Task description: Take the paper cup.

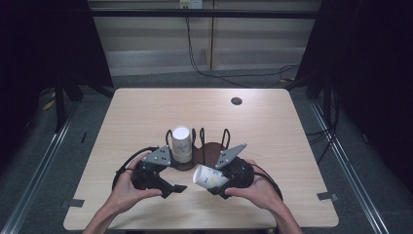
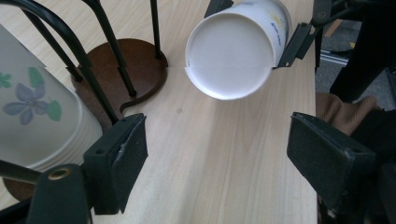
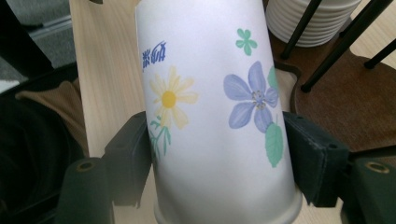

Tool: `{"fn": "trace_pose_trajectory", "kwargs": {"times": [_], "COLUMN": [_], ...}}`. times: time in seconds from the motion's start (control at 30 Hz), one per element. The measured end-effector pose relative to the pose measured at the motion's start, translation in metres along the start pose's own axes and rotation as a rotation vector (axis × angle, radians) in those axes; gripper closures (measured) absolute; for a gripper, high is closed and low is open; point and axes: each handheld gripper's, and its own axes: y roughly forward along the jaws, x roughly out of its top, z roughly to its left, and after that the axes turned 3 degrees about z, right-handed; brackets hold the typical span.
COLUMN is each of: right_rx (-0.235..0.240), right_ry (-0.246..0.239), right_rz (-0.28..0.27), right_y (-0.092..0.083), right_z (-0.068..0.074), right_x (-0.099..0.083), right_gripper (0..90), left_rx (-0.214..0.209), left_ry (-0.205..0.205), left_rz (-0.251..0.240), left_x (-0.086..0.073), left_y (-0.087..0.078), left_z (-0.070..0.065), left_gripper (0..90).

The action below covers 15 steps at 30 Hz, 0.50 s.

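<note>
Sideways, the paper cup point(image 3: 210, 116) sits clamped between the right gripper point(image 3: 215, 158) fingers; left gripper point(image 2: 217, 158) fingers spread apart, empty.

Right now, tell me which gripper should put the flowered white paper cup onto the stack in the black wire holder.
Right. The right gripper already clamps the flowered white paper cup, beside the stack in the black wire holder. The left gripper is open and holds nothing.

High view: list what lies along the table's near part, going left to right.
Left hand → left gripper, jaws open → paper cup, lying sideways in the right gripper → right hand.
</note>
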Motion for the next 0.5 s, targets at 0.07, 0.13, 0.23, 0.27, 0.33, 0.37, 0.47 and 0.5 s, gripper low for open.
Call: {"fn": "trace_pose_trajectory", "kwargs": {"times": [0.07,0.13,0.23,0.27,0.33,0.37,0.47,0.5], "right_rx": [-0.006,-0.014,-0.019,-0.012,-0.006,-0.005,-0.002,-0.004], "right_ry": [-0.003,-0.011,-0.017,-0.023,-0.027,-0.024,-0.034,-0.036], "right_rz": [0.010,0.027,0.050,0.056,0.064,0.076,0.098,0.103], "right_y": [0.0000,0.0000,0.0011,0.0014,0.0023,0.0027,0.0042,0.0048], "right_z": [-0.0005,-0.0011,-0.0007,-0.0008,-0.0004,0.0003,0.0016,0.0020], "right_x": [0.0012,0.0026,0.0047,0.0054,0.0063,0.0071,0.0095,0.0105], "right_gripper": [30.5,30.5,30.3,30.3,30.3,30.4,30.4,30.4], "left_rx": [0.000,-0.001,-0.004,0.000,-0.003,-0.003,0.008,0.005], "left_ry": [0.008,0.000,-0.002,-0.001,-0.004,-0.004,-0.004,-0.007], "left_rz": [0.005,-0.001,0.011,0.015,0.021,0.021,0.021,0.027], "left_x": [-0.0003,0.0000,-0.0001,-0.0005,-0.0010,-0.0010,0.0005,0.0013], "left_y": [0.0014,0.0021,0.0026,0.0030,0.0039,0.0039,0.0048,0.0048], "left_z": [-0.0005,-0.0009,0.0002,0.0003,0.0005,0.0005,-0.0014,-0.0022], "left_gripper": [21.3,21.3,21.2,20.7,19.6,19.5,19.5,19.6]}}
